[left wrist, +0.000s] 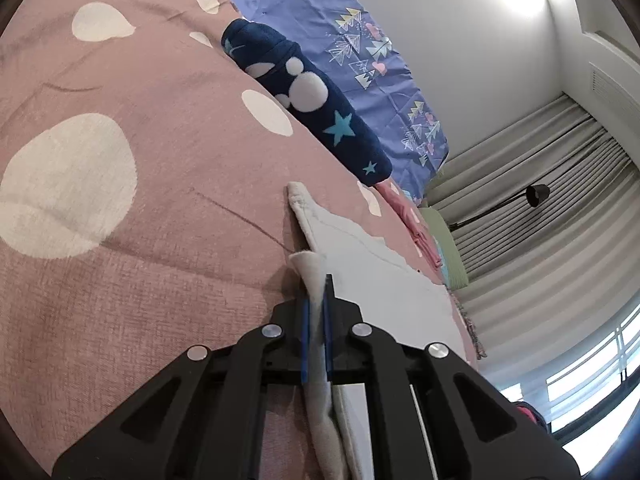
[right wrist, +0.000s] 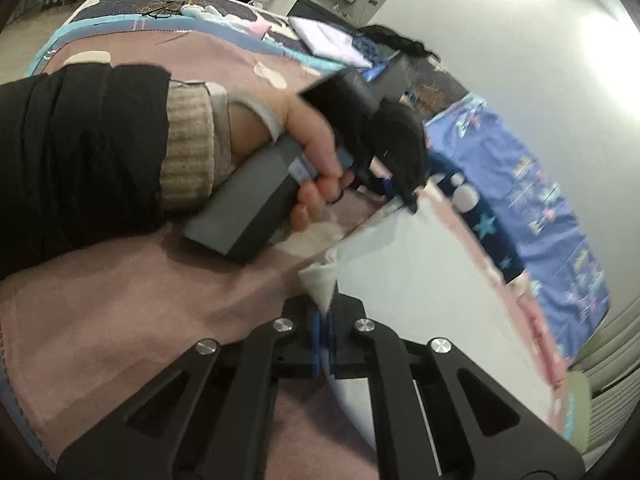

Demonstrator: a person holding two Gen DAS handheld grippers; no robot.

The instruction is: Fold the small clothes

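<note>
White, soft and slightly fleecy, the small cloth garment [left wrist: 376, 280] lies on the dusty-pink bedspread with large cream spots [left wrist: 140, 208], and everything else can be placed from it. The left gripper [left wrist: 316, 300] is clenched on a bunched edge at the garment's near side, a fold of fabric trapped between its blue pads. In the right wrist view the right gripper [right wrist: 325, 312] likewise pinches a white corner [right wrist: 320, 280] of the same garment, with the person's left hand [right wrist: 304, 152] and its gripper just beyond that corner.

Judging by this, the fold is under way, not finished: both held edges are raised off the bedspread while the remainder lies flat. Beyond the garment's far side sits a navy plush roll with white dots and turquoise stars [left wrist: 308, 100], then a periwinkle sheet printed with trees [left wrist: 360, 48]. What appears left is carrying the held edge across, laying it down and letting go.
</note>
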